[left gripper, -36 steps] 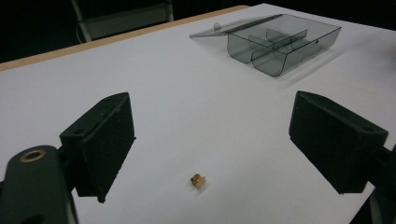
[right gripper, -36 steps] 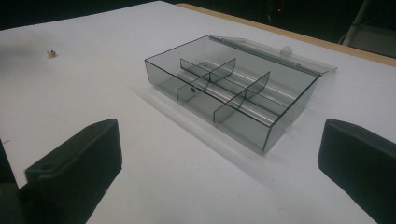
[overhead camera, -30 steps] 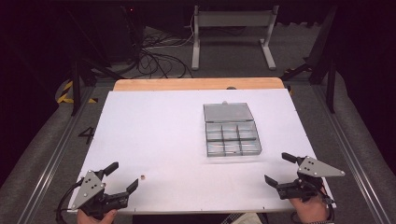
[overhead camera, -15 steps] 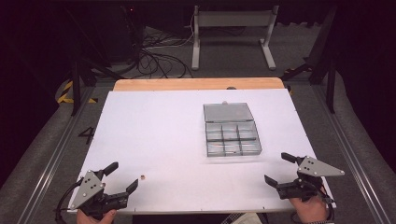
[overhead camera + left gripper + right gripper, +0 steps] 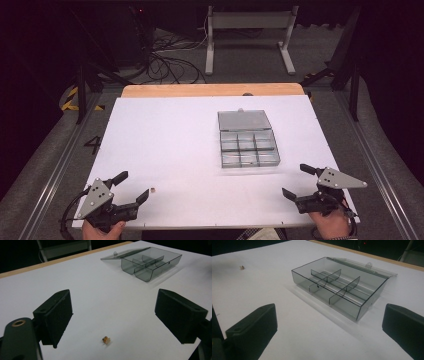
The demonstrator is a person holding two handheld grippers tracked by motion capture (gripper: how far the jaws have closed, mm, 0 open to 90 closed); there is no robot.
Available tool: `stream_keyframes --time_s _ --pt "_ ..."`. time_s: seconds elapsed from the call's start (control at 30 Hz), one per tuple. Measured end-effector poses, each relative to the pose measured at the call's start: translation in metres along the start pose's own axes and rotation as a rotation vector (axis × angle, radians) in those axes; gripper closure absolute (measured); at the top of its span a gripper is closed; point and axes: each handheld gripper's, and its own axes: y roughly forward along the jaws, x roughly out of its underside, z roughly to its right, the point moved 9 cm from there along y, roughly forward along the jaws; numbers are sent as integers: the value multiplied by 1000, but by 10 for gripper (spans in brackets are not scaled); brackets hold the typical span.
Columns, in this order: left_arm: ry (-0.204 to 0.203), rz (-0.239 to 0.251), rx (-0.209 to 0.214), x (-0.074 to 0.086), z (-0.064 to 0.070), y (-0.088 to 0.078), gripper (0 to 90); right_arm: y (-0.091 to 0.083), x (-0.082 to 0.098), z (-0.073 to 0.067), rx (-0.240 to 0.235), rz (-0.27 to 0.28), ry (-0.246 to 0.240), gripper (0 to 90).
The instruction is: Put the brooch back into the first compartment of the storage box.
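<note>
Nothing picked yet, so the job is at its start. Left tool [image 5: 131, 187] sits low at the near-left of the counter [image 5: 165, 135], jaws wide apart, empty. A small brass part [image 5: 153, 190] lies on the counter just beyond its jaw tips; in the left gripper view the part [image 5: 106, 340] is between the two jaws and ahead of them, not touched.

Right tool [image 5: 299, 181] is at the near-right, jaws also wide apart, holding nothing, aimed toward the box [image 5: 248, 148].

The box is well right of the part and farther back, lid folded open behind it, six compartments. From the right gripper view its compartments [image 5: 337, 287] look empty.

Left to do, as I read it: close on the part, carry it over, drop it into a compartment.
</note>
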Motion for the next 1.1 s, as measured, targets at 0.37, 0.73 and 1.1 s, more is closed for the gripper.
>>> stream_keyframes --time_s 0.37,0.73,1.1 --pt "-7 -25 18 -6 -2 9 151 1 1 0 -3 -5 1 9" --pt "-16 -38 26 -9 -5 15 150 2 1 0 -5 -9 3 9" --pt "-32 -71 40 -13 -11 22 152 2 1 -1 -7 -10 3 9"
